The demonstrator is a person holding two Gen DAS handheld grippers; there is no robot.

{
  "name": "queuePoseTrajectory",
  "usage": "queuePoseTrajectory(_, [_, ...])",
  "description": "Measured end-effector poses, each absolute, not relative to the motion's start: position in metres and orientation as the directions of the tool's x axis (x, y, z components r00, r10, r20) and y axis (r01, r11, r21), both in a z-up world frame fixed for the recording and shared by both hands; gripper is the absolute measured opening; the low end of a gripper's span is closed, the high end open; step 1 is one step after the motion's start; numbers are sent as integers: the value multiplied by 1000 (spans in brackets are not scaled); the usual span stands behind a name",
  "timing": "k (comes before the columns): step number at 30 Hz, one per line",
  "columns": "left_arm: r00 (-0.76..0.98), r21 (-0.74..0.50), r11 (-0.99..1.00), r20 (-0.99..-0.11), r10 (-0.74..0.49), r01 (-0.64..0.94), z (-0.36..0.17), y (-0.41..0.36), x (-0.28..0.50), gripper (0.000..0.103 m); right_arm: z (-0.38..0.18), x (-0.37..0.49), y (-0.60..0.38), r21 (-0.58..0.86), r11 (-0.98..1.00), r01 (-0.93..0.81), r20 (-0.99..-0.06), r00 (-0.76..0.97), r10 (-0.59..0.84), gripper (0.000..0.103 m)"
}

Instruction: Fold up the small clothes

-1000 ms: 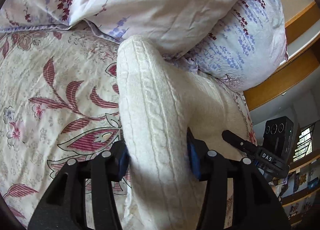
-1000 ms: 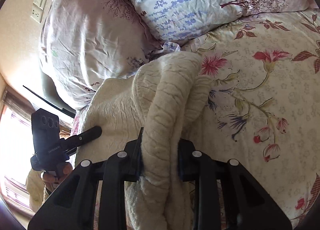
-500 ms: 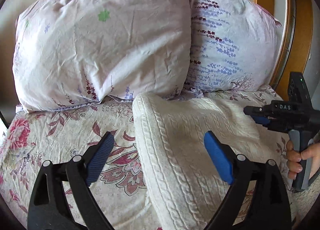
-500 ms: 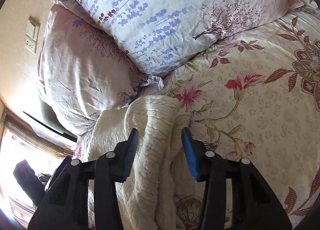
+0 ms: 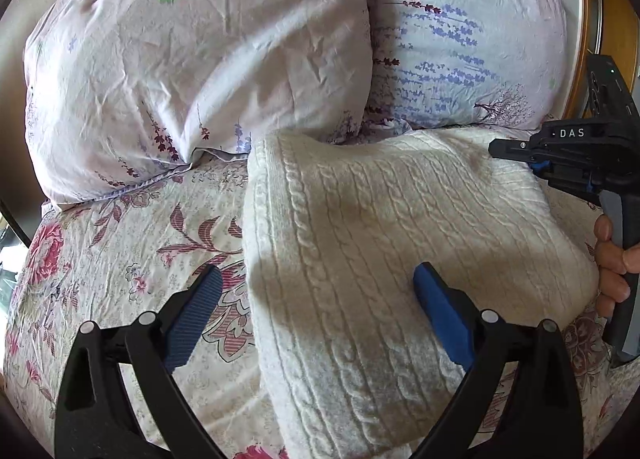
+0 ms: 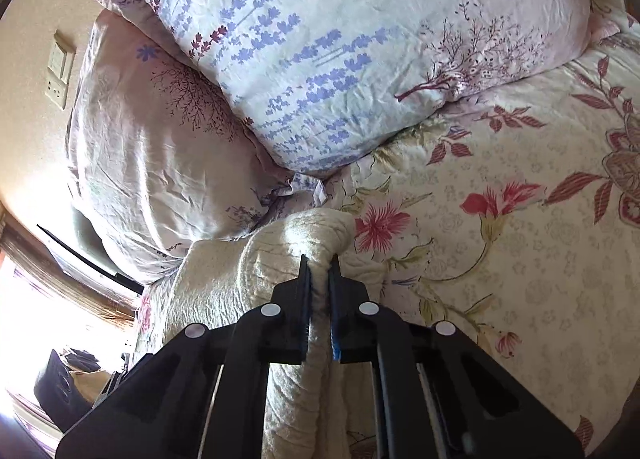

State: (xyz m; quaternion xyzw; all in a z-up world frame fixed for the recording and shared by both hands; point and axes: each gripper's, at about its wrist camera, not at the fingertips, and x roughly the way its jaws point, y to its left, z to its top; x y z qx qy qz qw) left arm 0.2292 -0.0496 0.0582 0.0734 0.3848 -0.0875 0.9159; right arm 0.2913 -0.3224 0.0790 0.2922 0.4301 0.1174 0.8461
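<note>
Left hand-held gripper (image 5: 316,291): jaws spread wide, gripping nothing, hovering over the left portion of the cream cable-knit sweater (image 5: 384,227). Right hand-held gripper (image 6: 319,287): jaws nearly closed, pinching a bunched edge of the sweater. Sweater lies folded on the floral bedspread (image 5: 120,259), its far edge against two pillows (image 5: 192,59).

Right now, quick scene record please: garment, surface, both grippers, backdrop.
garment: cream cable-knit sweater, folded, lying on the bed
surface: floral bedspread
left gripper: open, jaws astride the sweater's left edge, gripping nothing
right gripper: shut on a bunched fold of the sweater
backdrop: two floral pillows, pink pillow and lavender-print pillow, touching the sweater's far edge
</note>
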Motion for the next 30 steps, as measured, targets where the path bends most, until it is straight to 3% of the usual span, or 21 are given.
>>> queuePoseTrajectory(8, [666, 35, 973, -735, -130, 228, 52, -47, 235, 99, 52, 306, -320, 524, 844, 110, -754, 520, 400, 9])
queuePoseTrajectory(12, [665, -31, 963, -717, -207, 267, 63, -33, 224, 99, 66, 285, -341, 612, 782, 119, -707, 525, 473, 35])
queuePoseTrajectory(13, [670, -47, 960, -706, -228, 277, 66, -28, 219, 99, 71, 276, -346, 626, 772, 112, -694, 532, 485, 38])
queuePoseTrajectory(19, [666, -65, 951, -699, -259, 301, 69, -15, 203, 99, 68, 244, -342, 662, 748, 50, -671, 484, 561, 36])
queuePoseTrajectory(20, [663, -49, 954, -708, -243, 297, 66, -15, 203, 99, 64, 243, -337, 656, 754, 44, -679, 471, 563, 32])
queuePoseTrajectory(21, [660, -33, 957, -718, -223, 287, 62, -15, 203, 99, 61, 243, -331, 637, 770, 34, -694, 461, 554, 17])
queuePoseTrajectory(22, [653, -26, 960, -728, -208, 277, 58, -13, 204, 99, 59, 242, -328, 604, 796, 34, -715, 463, 523, 14])
queuePoseTrajectory(30, [657, -5, 963, -730, -187, 269, 48, -13, 203, 99, 66, 231, -323, 544, 837, 53, -737, 506, 447, 15])
